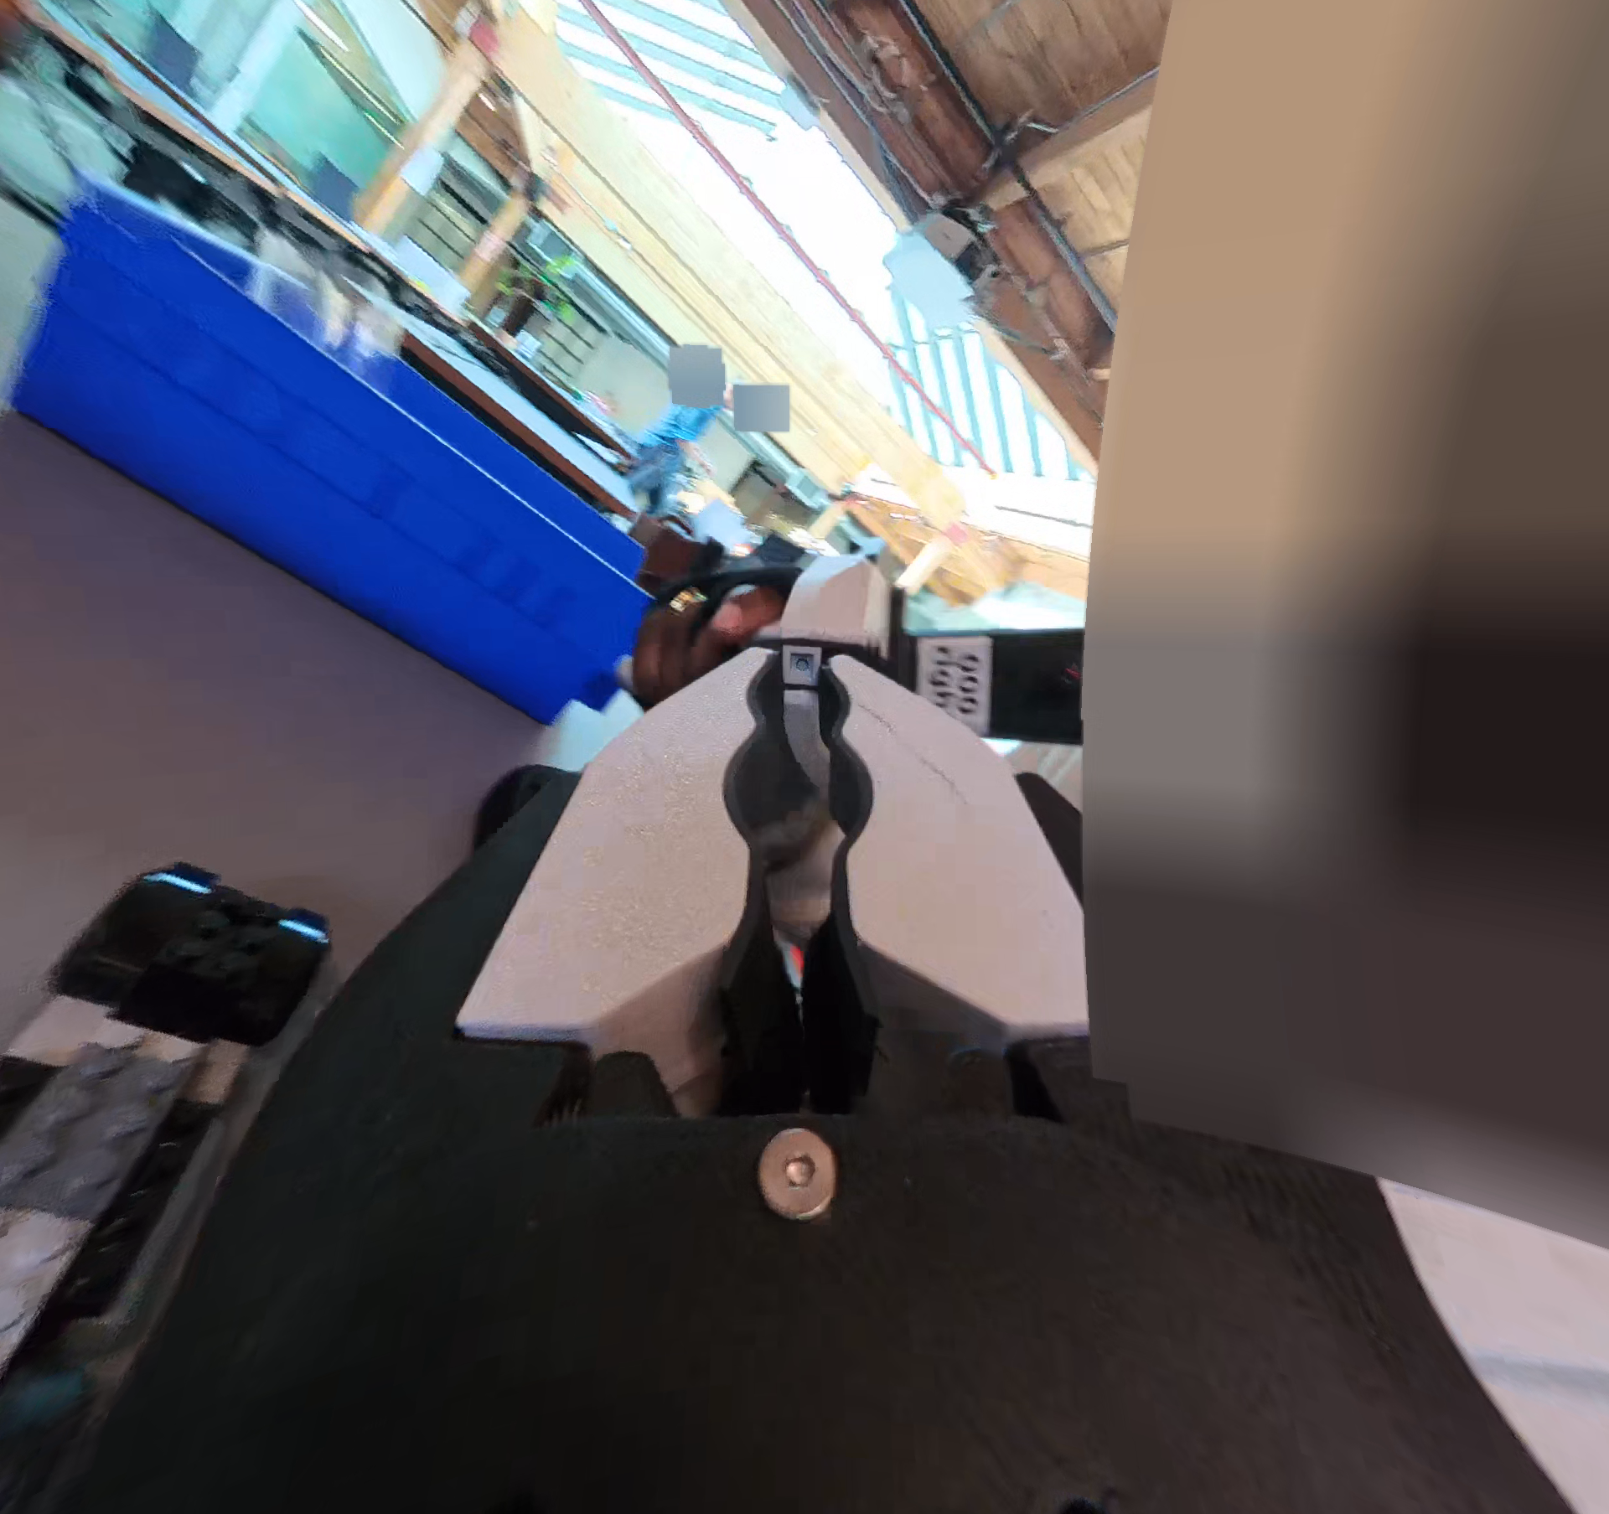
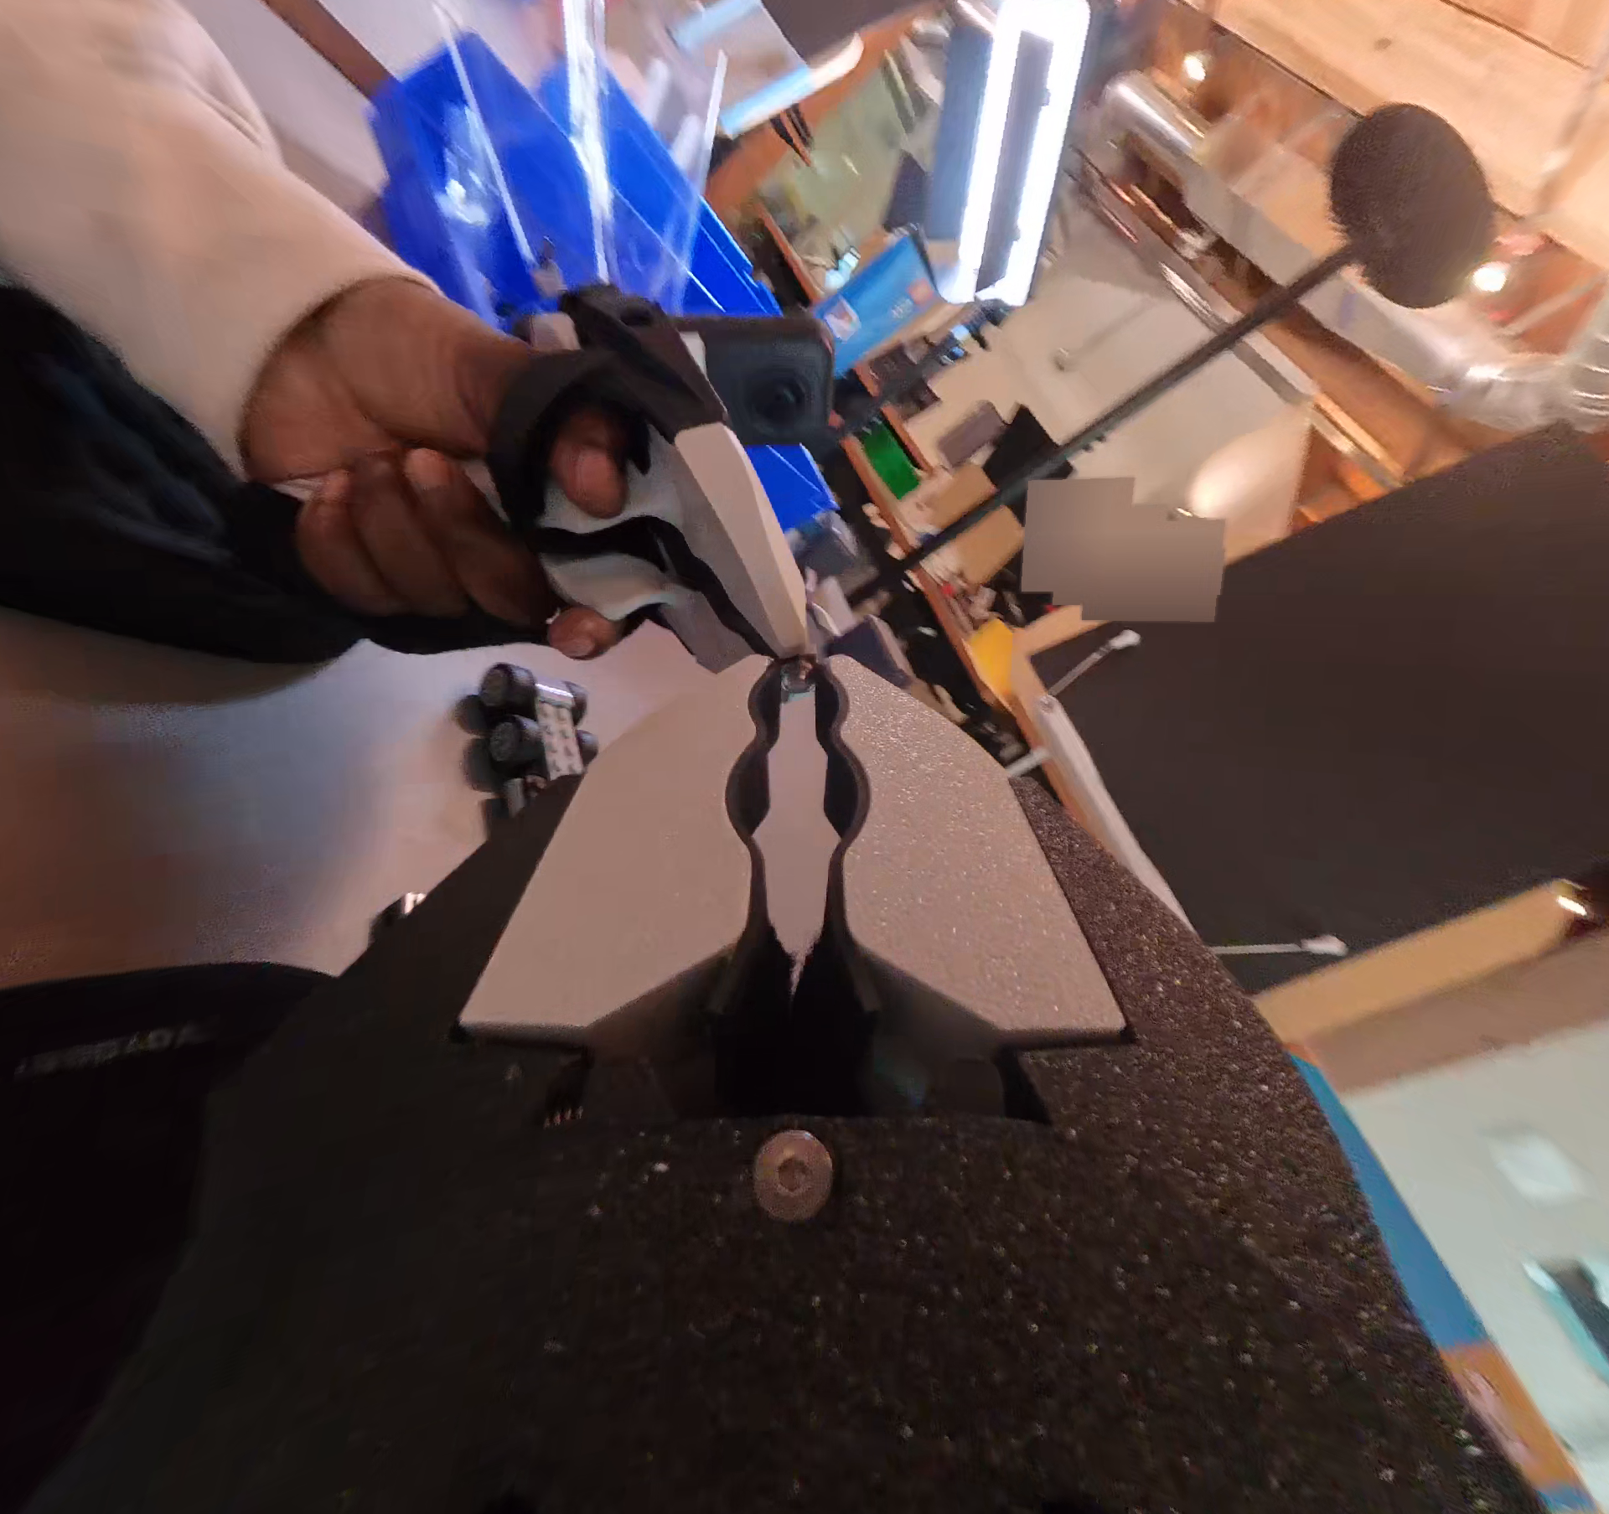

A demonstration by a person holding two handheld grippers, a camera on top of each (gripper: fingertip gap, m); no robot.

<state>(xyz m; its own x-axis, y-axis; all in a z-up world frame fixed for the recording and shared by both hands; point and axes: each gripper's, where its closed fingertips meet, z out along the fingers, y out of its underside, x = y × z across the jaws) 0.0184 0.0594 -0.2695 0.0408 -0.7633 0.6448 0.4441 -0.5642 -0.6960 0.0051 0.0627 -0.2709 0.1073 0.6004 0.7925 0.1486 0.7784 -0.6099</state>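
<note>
In the left wrist view my left gripper (image 1: 801, 671) is shut on a small grey square brick piece (image 1: 801, 667) pinched at its fingertips. The right gripper (image 1: 836, 602), held by a hand (image 1: 688, 645), meets it tip to tip at that piece. In the right wrist view my right gripper (image 2: 797, 683) is shut on a small grey piece (image 2: 794, 684). The left gripper (image 2: 797, 654) comes down from the upper left in a hand (image 2: 392, 471) and its tips touch the same spot. I cannot tell whether it is one piece or two joined.
A small toy chassis with black wheels (image 2: 527, 737) lies on the white table (image 2: 174, 819) left of my right fingers. A black brick assembly (image 1: 200, 967) sits at lower left. A blue bin (image 1: 305, 445) stands behind. A boom microphone (image 2: 1410, 206) hangs at right. Both grippers' tips are close together, under 4 cm apart.
</note>
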